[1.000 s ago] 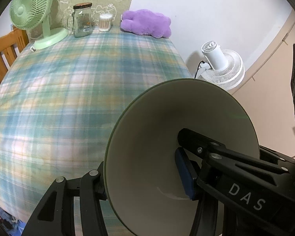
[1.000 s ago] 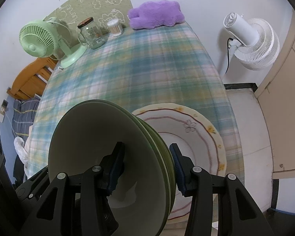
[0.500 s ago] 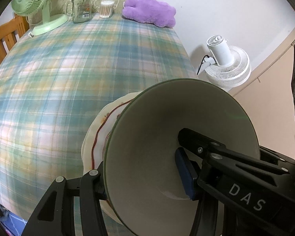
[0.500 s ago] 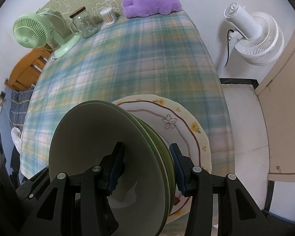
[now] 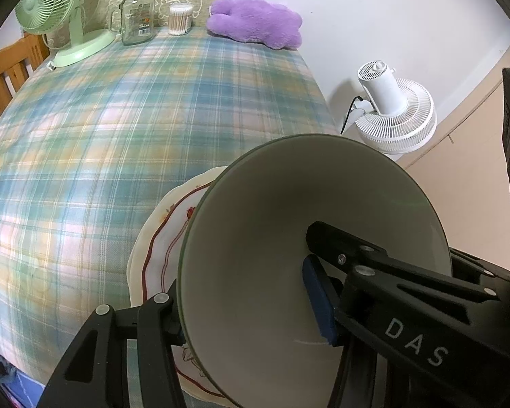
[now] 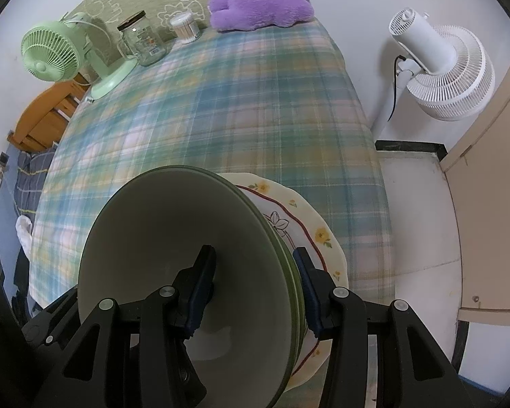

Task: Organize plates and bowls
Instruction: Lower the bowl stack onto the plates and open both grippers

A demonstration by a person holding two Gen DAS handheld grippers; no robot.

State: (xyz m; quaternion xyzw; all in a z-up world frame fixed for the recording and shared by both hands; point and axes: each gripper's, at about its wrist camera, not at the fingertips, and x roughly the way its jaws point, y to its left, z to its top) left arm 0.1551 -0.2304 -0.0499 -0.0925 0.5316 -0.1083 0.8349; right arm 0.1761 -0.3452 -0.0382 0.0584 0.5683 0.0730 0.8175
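My left gripper [image 5: 244, 309] is shut on the rim of a green bowl [image 5: 272, 238], one finger inside and one outside. My right gripper [image 6: 255, 289] is shut on the rim of a stack of nested green bowls [image 6: 173, 244]. Both hold the bowls tilted just above a cream floral plate [image 6: 309, 234] that lies on the plaid tablecloth near the table's front right corner. The plate also shows in the left wrist view [image 5: 163, 234], mostly hidden behind the bowl.
At the table's far end stand a green desk fan [image 6: 61, 57], a glass jar [image 6: 142, 40], a cotton swab tub [image 6: 185, 29] and a purple plush [image 6: 261, 3]. A white floor fan [image 6: 438, 64] stands right of the table. A wooden chair [image 6: 47, 115] is at the left.
Both grippers have moved with their bowls toward the plate; the plate has come into the left wrist view and sits closer under the bowls. Both grips are unchanged.
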